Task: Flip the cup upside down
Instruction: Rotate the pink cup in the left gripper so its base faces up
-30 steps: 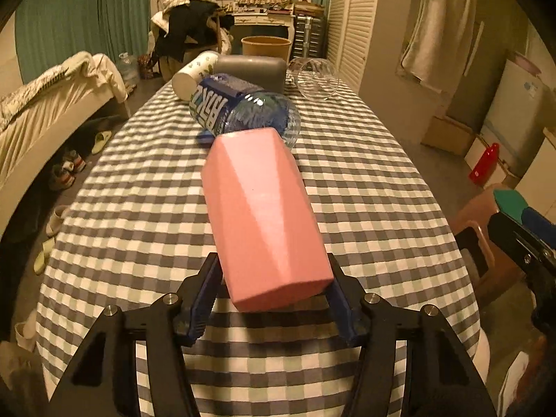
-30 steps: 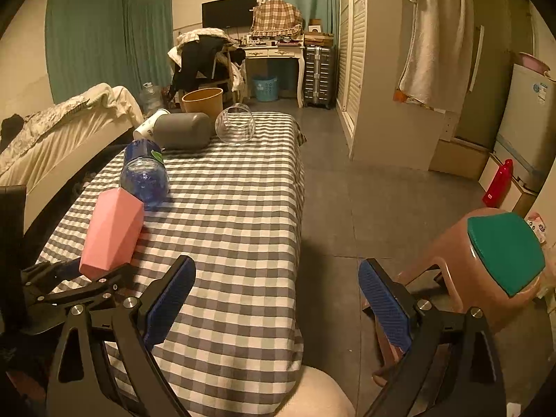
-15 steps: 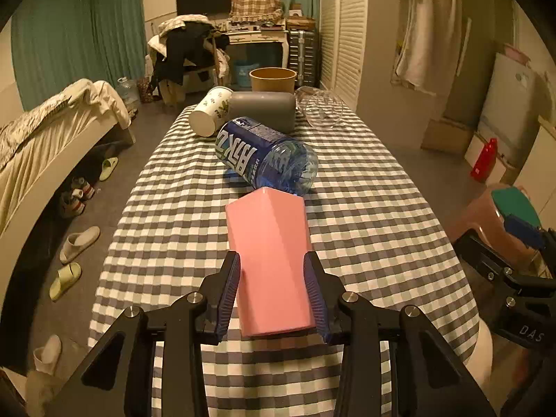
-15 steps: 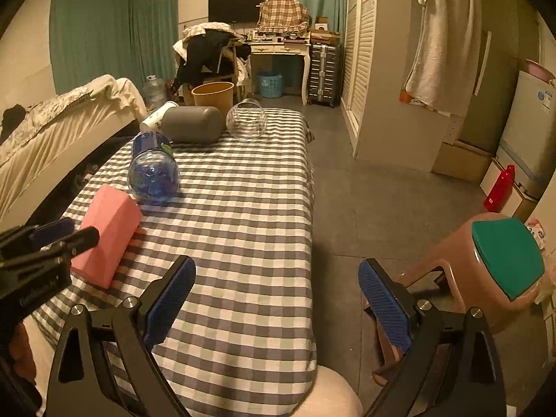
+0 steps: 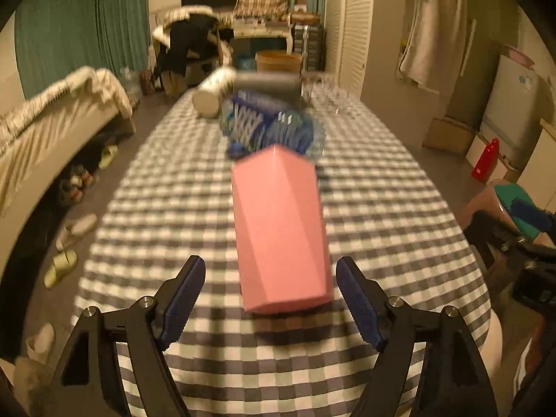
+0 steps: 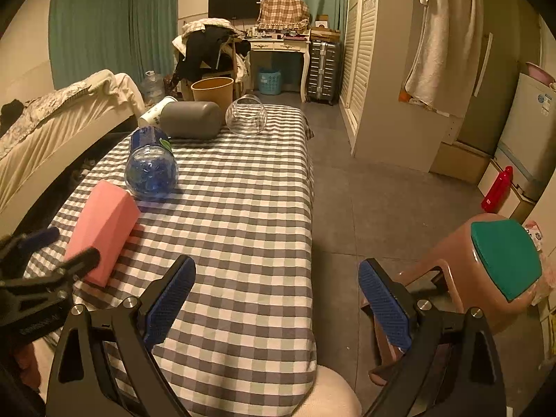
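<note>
The pink cup point(image 5: 279, 229) is seen lying on its side on the checked table point(image 5: 382, 208). The left gripper point(image 5: 271, 299) is held wide open around its near end, not touching it.

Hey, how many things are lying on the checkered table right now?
5: a pink cup nearest, a blue water bottle behind it, then a white paper cup, a grey cylinder and a clear glass bowl at the far end. More may be hidden.

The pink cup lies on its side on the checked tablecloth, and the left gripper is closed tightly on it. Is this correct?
Not quite. The pink cup does lie on its side on the checked tablecloth, but the left gripper is open: the left wrist view shows a gap between each finger and the cup.
</note>
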{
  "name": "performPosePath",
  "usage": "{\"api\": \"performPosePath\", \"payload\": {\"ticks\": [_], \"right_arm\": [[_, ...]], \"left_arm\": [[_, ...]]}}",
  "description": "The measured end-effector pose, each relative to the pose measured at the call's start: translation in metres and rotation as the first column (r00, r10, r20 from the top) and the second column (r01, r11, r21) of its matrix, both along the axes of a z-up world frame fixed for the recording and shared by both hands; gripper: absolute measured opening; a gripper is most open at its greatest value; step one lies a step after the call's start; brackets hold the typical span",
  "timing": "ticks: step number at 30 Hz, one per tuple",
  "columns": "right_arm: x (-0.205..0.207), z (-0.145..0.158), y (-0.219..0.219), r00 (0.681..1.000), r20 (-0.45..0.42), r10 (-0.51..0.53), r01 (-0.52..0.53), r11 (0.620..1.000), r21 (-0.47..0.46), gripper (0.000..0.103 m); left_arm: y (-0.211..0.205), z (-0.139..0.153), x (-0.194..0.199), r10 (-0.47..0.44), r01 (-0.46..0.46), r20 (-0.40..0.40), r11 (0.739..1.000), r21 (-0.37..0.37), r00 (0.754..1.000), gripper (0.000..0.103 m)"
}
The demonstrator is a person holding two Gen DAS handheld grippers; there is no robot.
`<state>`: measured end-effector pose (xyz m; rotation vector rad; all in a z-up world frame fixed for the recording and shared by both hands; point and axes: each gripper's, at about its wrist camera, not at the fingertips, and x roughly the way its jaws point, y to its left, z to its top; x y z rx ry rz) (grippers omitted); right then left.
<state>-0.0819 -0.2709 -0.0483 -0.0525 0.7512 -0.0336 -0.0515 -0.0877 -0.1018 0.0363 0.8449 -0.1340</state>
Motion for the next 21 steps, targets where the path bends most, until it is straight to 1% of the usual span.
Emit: {"api": "performPosePath", "payload": {"ticks": [1, 2, 3, 4, 5, 8, 13, 15, 18, 21], "right_arm": [[0.0, 0.0, 0.0, 1.0, -0.001, 0.003, -0.003, 1.0, -0.002, 0.095], [0.0, -0.001, 0.001, 1.0, -0.002, 0.003, -0.003, 1.0, -0.004, 0.095], [0.0, -0.001, 0.001, 1.0, -0.004, 0.003, -0.003, 1.0, -0.005, 0.095], [0.0, -0.002, 0.0, 1.0, -0.006, 0.003, -0.003, 1.0, -0.005, 0.095], [0.0, -0.002, 0.0, 1.0, -0.006, 0.001, -0.001, 1.0, -0.005, 0.095], [0.001, -0.003, -0.002, 1.0, -0.008, -0.008, 0.008, 1.0, -0.002, 0.095], [0.004, -0.005, -0.005, 1.0, -0.012, -0.015, 0.015, 1.0, 0.003, 0.095], [0.006, -0.006, -0.004, 1.0, -0.014, -0.012, 0.012, 1.0, 0.007, 0.095], [0.007, -0.008, -0.003, 1.0, -0.018, -0.008, 0.008, 1.0, 0.012, 0.095], [0.008, -0.01, -0.003, 1.0, -0.021, -0.007, 0.007, 1.0, 0.012, 0.095]], "left_arm": [[0.0, -0.004, 0.001, -0.002, 0.002, -0.008, 1.0, -0.004, 1.0, 0.08], [-0.002, -0.008, 0.002, -0.011, 0.01, -0.014, 1.0, -0.003, 1.0, 0.078], [-0.004, -0.01, 0.003, -0.021, 0.021, -0.019, 1.0, 0.006, 1.0, 0.066], [-0.006, -0.012, 0.003, -0.037, 0.038, -0.023, 0.999, 0.011, 0.999, 0.057], [-0.009, -0.011, 0.003, -0.049, 0.05, -0.026, 0.999, 0.017, 0.998, 0.057], [-0.015, -0.003, -0.001, -0.072, 0.072, 0.003, 0.996, 0.049, 0.997, 0.057], [-0.016, 0.021, 0.0, -0.088, 0.086, 0.029, 0.994, 0.073, 0.996, 0.057], [-0.016, 0.029, 0.002, -0.093, 0.089, 0.043, 0.993, 0.078, 0.995, 0.057], [-0.014, 0.032, 0.009, -0.088, 0.084, 0.049, 0.993, 0.088, 0.995, 0.057], [-0.012, 0.034, 0.016, -0.084, 0.081, 0.049, 0.994, 0.072, 0.995, 0.057]]}}
